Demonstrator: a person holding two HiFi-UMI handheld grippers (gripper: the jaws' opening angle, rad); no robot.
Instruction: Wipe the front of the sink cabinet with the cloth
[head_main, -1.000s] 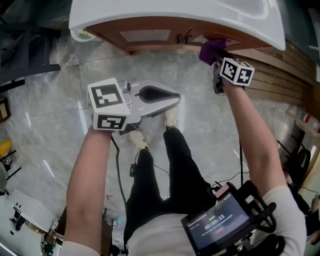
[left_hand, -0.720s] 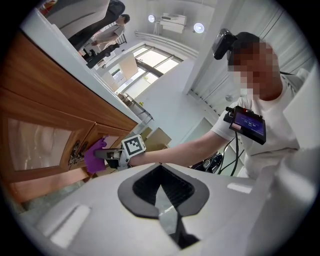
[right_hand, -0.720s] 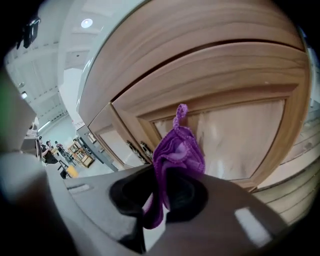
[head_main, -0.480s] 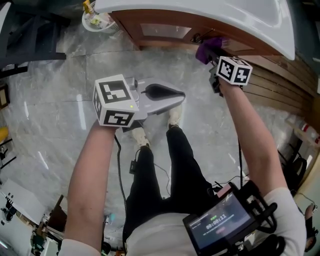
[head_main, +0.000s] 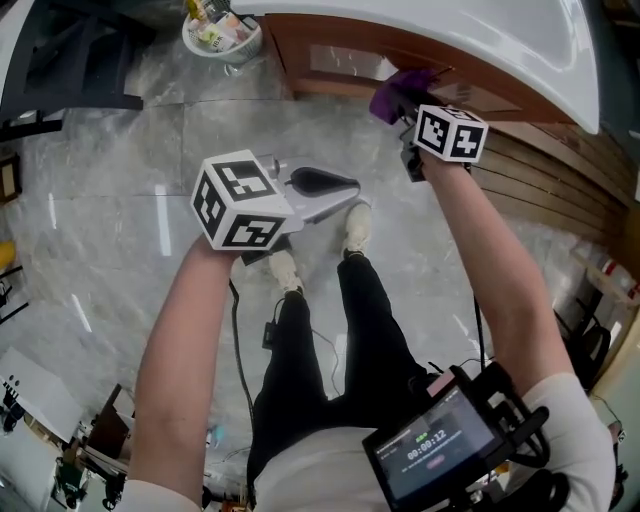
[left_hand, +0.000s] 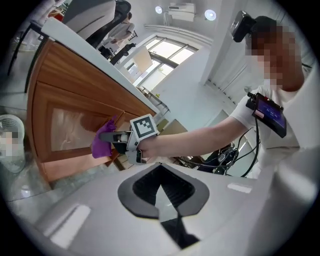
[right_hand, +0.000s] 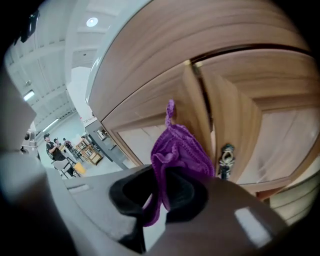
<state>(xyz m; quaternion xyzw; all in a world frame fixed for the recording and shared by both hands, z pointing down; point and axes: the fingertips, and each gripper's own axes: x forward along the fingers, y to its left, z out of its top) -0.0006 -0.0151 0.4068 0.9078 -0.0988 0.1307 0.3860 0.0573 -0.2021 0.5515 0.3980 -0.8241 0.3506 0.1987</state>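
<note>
The soft purple knitted cloth (right_hand: 180, 150), light and floppy, is best held by its bunched end, as the right tool (right_hand: 162, 197) clamps it. It lies at one o'clock in the head view, at the brown wooden sink cabinet front (right_hand: 250, 95). The left tool (left_hand: 161, 200) is closed on nothing. The cloth's contact with the wood is hidden.

Only legible txt: chest-mounted screen (head_main: 437, 452) shows timer, approx. 00:00:12; other print too small.
</note>
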